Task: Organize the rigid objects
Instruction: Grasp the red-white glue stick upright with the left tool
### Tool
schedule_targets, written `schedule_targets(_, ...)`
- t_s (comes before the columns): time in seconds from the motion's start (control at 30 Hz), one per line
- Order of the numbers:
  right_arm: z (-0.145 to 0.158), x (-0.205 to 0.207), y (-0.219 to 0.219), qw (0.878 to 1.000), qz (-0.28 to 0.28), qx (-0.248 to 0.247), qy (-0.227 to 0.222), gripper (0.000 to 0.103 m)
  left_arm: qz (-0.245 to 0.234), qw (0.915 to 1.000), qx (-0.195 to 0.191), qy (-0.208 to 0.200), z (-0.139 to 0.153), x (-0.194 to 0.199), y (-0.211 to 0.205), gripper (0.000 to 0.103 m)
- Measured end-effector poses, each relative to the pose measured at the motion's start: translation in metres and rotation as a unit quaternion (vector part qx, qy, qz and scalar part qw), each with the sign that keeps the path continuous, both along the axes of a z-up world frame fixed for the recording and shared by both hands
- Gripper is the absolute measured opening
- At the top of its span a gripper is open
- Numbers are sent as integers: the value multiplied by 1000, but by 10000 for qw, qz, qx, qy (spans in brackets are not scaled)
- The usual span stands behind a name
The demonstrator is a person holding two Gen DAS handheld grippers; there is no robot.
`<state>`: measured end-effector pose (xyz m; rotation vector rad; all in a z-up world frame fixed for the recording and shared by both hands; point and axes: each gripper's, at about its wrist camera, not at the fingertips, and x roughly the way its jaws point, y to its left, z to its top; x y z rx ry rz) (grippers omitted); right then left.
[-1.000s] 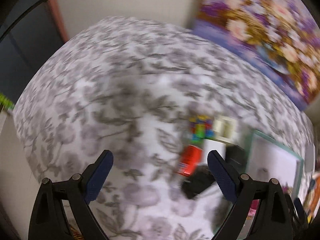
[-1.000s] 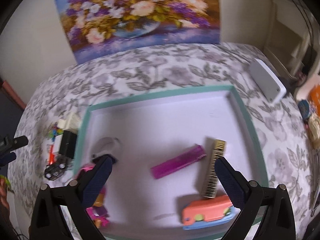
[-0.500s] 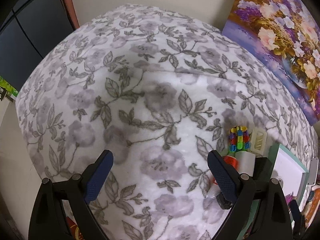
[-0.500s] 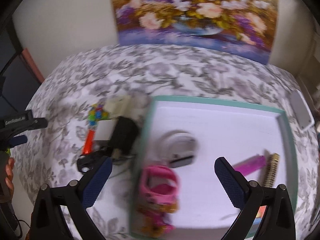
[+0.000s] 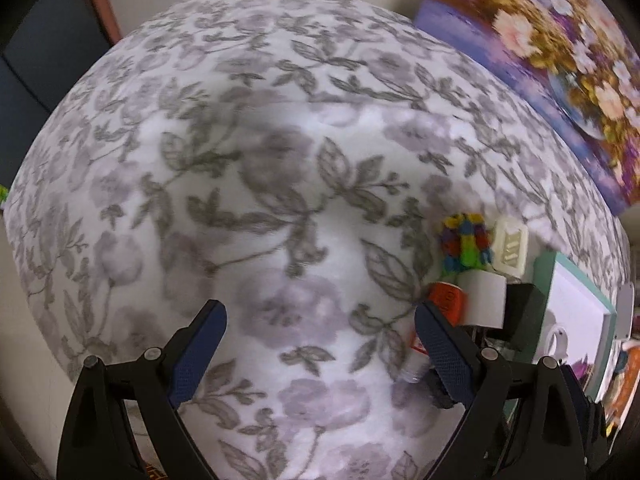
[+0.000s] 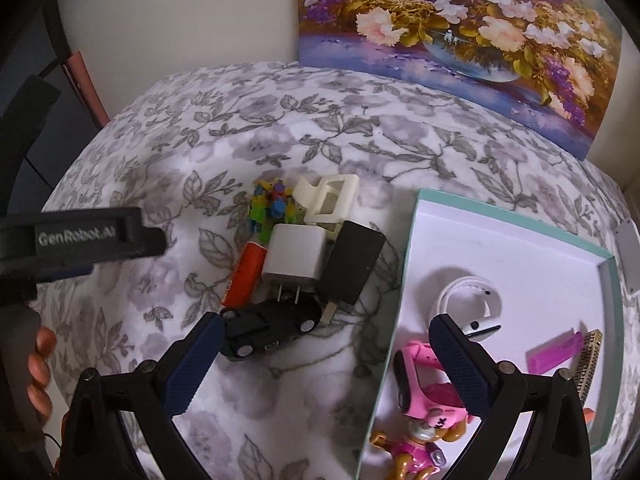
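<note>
Right gripper (image 6: 324,342) just above toy car (image 6: 272,326)

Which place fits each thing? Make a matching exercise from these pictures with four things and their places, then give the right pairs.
Things
1. black toy car
2. white wall charger
3. magenta lighter
4. pink toy vehicle with a pup figure

Places
A. lying inside the teal-rimmed white tray
B. on the floral cloth, nearest the right gripper
C. on the tray's near left edge
D. in the pile, prongs toward the car

Pairs: 1-B, 2-D, 3-A, 4-C
</note>
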<state>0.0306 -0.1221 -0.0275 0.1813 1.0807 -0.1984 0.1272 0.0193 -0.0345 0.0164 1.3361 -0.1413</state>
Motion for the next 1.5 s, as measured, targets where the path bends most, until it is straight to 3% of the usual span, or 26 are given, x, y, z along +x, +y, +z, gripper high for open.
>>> schedule_targets(0.5, 2, -9, -26, 9997, -252, -77, 13, 103, -979, 9950, -13, 176, -23, -10, -54, 95)
schedule_targets(1.0, -2, -18, -47, 9990, -440, -5, 80, 103, -1128, 9931, 276, 130, -47, -12, -79, 95)
schedule_targets(1.03, -3, -18, -48, 9990, -444, 1, 85, 103, -1117, 9933, 268, 133, -48, -12, -79, 93)
schedule_targets(1.13, -3, -18, -48, 9989, -448, 4, 101, 103, -1106, 9933, 293, 137, -52, -10, -78, 75)
schedule_targets(1.23, -5, -18, -50, 9988, -465, 13, 120, 103, -1109, 9934, 270, 94, -53, -7, -75, 68)
schedule_targets(1.5, -6, -18, -49, 9988, -461, -1, 142, 103, -1054, 9943, -122, 138, -48, -2, -66, 32)
